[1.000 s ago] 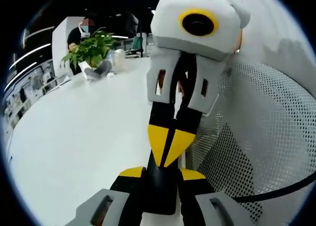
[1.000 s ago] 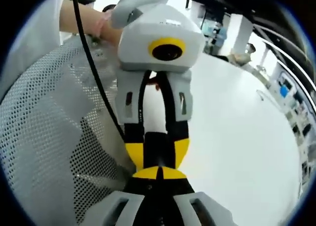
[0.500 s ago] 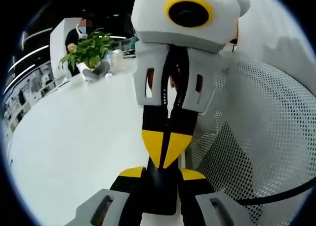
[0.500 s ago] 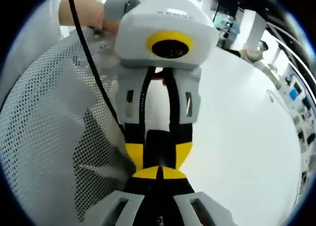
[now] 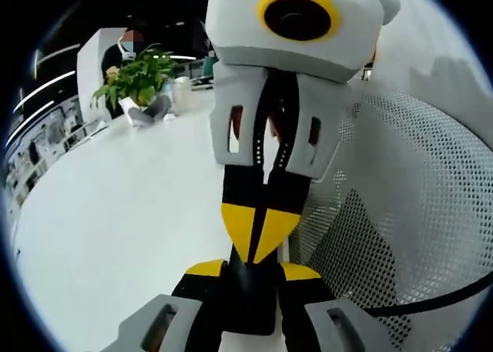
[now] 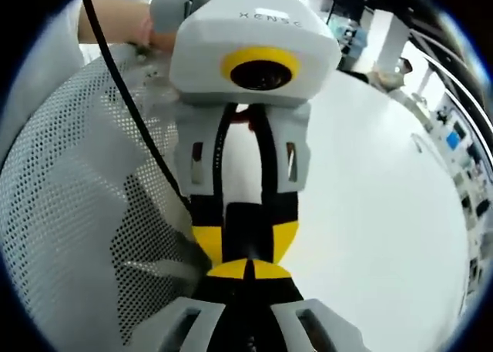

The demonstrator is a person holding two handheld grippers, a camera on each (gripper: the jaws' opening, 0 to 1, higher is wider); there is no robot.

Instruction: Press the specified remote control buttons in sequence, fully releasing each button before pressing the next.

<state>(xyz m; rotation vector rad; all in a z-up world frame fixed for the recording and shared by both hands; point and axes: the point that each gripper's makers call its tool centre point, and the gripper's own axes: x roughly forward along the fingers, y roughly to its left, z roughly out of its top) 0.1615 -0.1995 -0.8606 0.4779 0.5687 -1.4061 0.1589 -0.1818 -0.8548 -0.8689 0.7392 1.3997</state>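
In the left gripper view my left gripper (image 5: 253,272) rises from the bottom with its yellow-tipped jaws shut on a slim black remote control (image 5: 250,300). My right gripper (image 5: 258,232) comes down from above, shut, its yellow tips pressed together and touching the remote's upper end. In the right gripper view the same meeting shows from the other side. My right gripper (image 6: 246,269) is shut at the bottom, its tips against the remote (image 6: 246,222). My left gripper (image 6: 245,241) holds the remote from above. No buttons are visible.
A white table (image 5: 115,213) spreads to the left, with a potted plant (image 5: 139,76) and a person at its far end. A white mesh chair back (image 5: 416,213) stands close on the right. A hand (image 6: 123,21) and a black cable (image 6: 139,129) show beside the left gripper.
Since a second ago the right gripper's body has drawn closer to the left camera and looms larger and further left. Its tips stay on the remote. Over the last half second almost nothing moved.
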